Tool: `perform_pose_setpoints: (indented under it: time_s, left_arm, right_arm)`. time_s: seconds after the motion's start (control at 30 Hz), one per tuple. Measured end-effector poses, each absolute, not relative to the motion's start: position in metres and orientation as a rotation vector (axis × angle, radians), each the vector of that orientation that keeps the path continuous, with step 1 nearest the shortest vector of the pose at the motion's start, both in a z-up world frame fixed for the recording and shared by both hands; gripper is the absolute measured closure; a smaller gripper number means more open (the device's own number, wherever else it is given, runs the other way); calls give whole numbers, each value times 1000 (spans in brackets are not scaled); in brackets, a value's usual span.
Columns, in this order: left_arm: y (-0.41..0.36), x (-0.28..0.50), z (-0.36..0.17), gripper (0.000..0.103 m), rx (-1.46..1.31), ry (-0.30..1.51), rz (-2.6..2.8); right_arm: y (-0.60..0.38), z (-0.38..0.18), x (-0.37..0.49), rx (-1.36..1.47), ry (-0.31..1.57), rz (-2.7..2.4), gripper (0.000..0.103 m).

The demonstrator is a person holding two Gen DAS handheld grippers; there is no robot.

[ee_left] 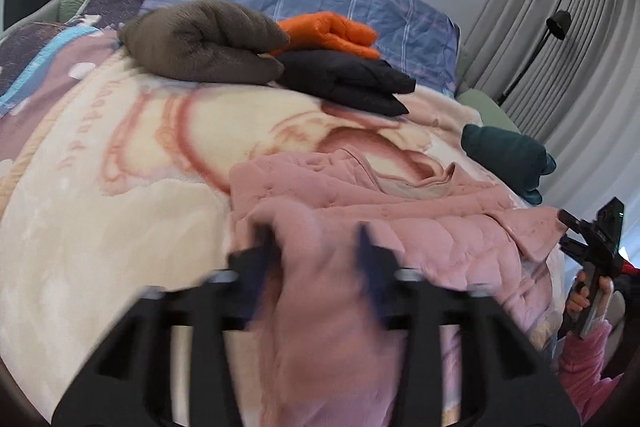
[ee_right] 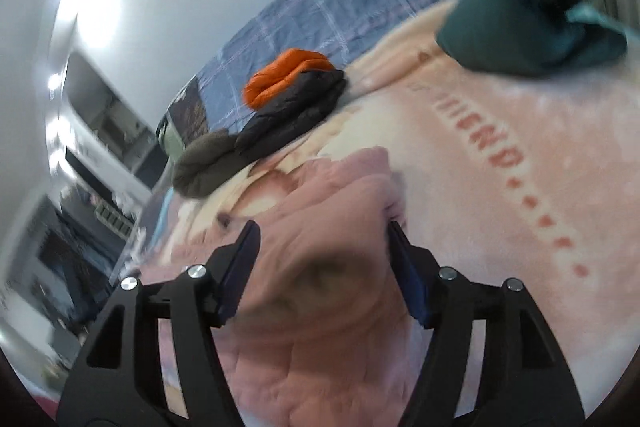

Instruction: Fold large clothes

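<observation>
Pink jacket (ee_left: 360, 211) | both grippers' jaws apart | lamp (ee_left: 558, 23) only in left view

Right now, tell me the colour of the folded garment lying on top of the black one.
Bright orange, resting on the black garment; clearest in the left wrist view.

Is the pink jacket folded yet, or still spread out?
Still spread: the pink jacket lies rumpled on the blanket, collar showing.

The right gripper (ee_right: 322, 267) is held with jaws spread wide over the pink quilted garment (ee_right: 320, 327). Ahead to the left, folded clothes (ee_right: 272, 119) are stacked.
</observation>
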State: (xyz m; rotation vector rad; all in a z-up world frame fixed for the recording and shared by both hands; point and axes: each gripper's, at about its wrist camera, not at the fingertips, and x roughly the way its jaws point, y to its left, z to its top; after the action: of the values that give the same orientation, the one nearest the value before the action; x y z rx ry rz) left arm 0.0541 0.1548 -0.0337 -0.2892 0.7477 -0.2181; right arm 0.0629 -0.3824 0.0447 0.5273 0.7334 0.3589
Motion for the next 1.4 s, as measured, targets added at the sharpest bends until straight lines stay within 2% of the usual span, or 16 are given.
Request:
perform_pose_setpoints:
  time_s: [0.33, 0.4, 0.43, 0.5, 0.57, 0.67, 0.8, 0.83, 0.9, 0.93, 0.97, 1.03, 1.13, 1.2, 1.33, 1.4]
  left_arm:
    - [157, 18, -37, 47, -355, 779, -367]
    - [150, 23, -44, 54, -365, 816, -384]
    - [146, 26, -48, 58, -356, 833, -374]
    - [148, 31, -49, 66, -379, 832, -376]
    - [155, 37, -42, 80, -441, 812, -405]
    - [161, 55, -23, 82, -444, 757, -381]
    - [163, 107, -20, 81, -393, 745, -282]
    - [164, 124, -25, 78, -388, 763, -246]
    - [171, 145, -33, 62, -407, 793, -190]
    - [176, 151, -36, 49, -425, 806, -162]
    - [185, 153, -38, 45, -474, 806, -156]
    - [193, 149, -35, 42, -512, 788, -186]
    - [199, 138, -25, 30, -461, 739, -194]
    - [196, 140, -29, 24, -453, 772, -241]
    - [178, 152, -50, 23, -452, 882, -356]
    - [165, 162, -64, 24, -435, 931, -399]
  right_arm:
    - [-356, 55, 41, 384, 740, 423, 39]
    - [-351, 49, 48, 401, 763, 445, 39]
    - [-348, 48, 50, 400, 769, 449, 41]
    - [-343, 49, 53, 390, 765, 452, 55]
    - [-345, 55, 60, 409, 736, 451, 72]
    - [-354, 68, 82, 477, 678, 465, 85]
    - [-356, 67, 135, 458, 674, 353, 88]
    - [-358, 62, 149, 462, 693, 320, 88]
    - [-365, 52, 167, 506, 727, 263, 81]
    - [-373, 46, 173, 556, 750, 238, 65]
    - [-379, 43, 173, 599, 757, 243, 46]
    - [-390, 47, 163, 633, 703, 282, 41]
    - [-394, 49, 159, 511, 702, 253, 33]
    - [-393, 38, 168, 493, 780, 285, 32]
    - [-378, 14, 184, 469, 900, 380, 32]
    - [-367, 8, 186, 428, 916, 366, 62]
